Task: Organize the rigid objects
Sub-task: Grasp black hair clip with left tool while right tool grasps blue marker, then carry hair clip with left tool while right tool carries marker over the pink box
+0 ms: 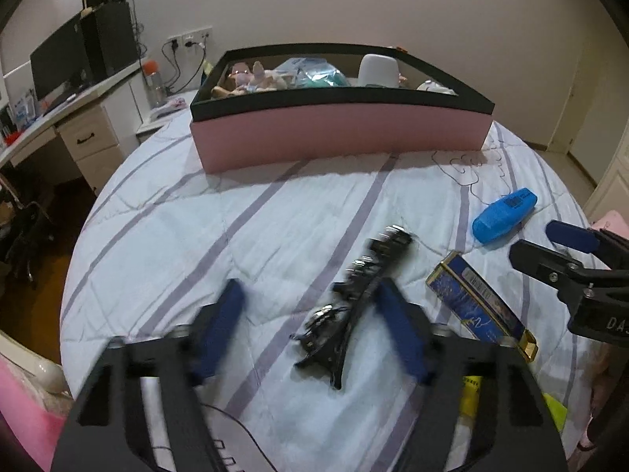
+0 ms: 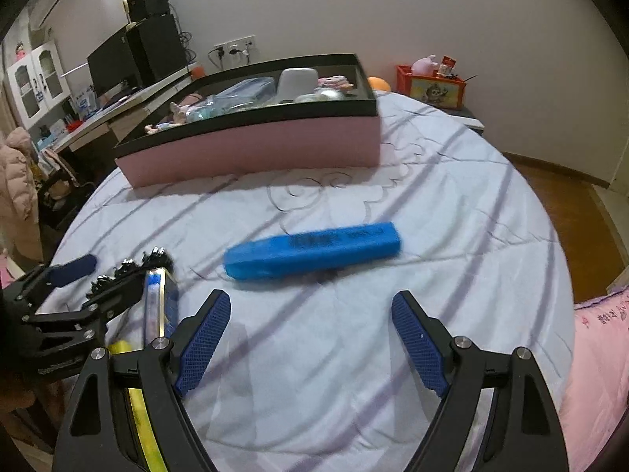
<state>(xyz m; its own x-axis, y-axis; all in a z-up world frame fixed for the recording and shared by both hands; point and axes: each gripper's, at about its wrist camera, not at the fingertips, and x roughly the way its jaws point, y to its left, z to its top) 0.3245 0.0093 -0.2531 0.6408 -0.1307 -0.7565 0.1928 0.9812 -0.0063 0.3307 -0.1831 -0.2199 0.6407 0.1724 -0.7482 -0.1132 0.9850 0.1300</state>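
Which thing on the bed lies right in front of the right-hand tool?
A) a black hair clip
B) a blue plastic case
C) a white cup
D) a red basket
B: in the right wrist view the blue plastic case lies on the bedspread just ahead of the right tool, whose jaws stand open and empty.

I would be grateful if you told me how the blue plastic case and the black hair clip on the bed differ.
The blue case is a smooth, plain, solid block; the black hair clip is slim, toothed and decorated. The case lies clear ahead of the right gripper, while the clip lies between the left gripper pads. Both are long, rigid and lie flat on the striped quilt, outside the pink box.
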